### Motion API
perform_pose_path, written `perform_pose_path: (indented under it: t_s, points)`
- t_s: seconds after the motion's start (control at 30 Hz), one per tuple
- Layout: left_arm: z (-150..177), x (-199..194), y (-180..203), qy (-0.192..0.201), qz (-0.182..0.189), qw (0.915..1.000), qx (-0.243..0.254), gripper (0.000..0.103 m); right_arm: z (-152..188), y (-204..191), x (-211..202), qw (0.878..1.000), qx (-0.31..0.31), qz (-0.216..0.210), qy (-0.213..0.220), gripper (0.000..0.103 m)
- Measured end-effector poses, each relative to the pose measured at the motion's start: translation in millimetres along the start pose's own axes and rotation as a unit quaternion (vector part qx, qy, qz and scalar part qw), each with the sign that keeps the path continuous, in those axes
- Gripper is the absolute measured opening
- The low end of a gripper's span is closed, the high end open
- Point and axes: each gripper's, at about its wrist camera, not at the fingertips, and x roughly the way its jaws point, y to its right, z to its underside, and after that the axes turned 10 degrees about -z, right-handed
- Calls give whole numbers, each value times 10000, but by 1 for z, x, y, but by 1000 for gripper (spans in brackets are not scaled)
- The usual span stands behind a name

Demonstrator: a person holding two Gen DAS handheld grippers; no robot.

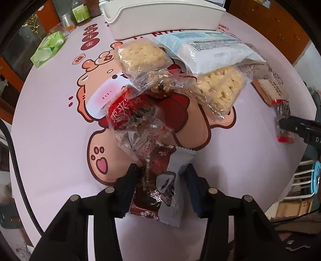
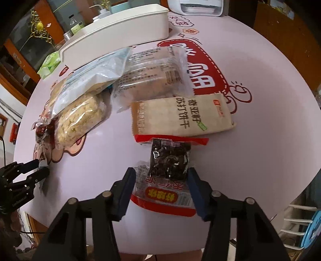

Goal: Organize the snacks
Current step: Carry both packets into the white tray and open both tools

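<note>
My left gripper (image 1: 160,170) points down at the pink table and is shut on a dark red snowflake-print packet (image 1: 154,192), with a grey wrapper (image 1: 176,160) lapped beside it between the pads. A heap of snacks lies just beyond: a red packet (image 1: 124,112), two pale puffed-rice bars (image 1: 140,56) and a white-and-blue bag (image 1: 210,50). My right gripper (image 2: 161,174) is shut on a red-and-white packet of dark dried fruit (image 2: 168,160). That packet touches a beige cracker pack (image 2: 180,116). A clear-wrapped biscuit pack (image 2: 152,76) lies behind it.
A white plastic bin (image 1: 164,18) stands at the table's far side. A green tissue pack (image 1: 48,48) and bottles (image 1: 80,10) sit at the far left. The round pink cartoon-print table (image 1: 50,130) drops off close on every side. A white appliance (image 2: 196,6) stands beyond the bin.
</note>
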Motion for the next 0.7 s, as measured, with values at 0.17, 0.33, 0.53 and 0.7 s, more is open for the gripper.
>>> perform_pose_path:
  t_s: [0.17,0.33,0.53,0.7]
  points:
    - [2,-5,11,-35,-106,9999,78,36,3,-9,-5,9999,-86,-139,-55,49]
    - [7,-18,21,-6,61,9999,118,35,7,-24,-23,9992,-338,-211,23,49]
    - [-7,-68,17,485,270,9984,134,35,-4,-50,-62,9968,-590,-318,435,49]
    - [-35,-126,-2,1290,381,9909,-53,35,-29,-76,-97,9922,-786,-409,881,49]
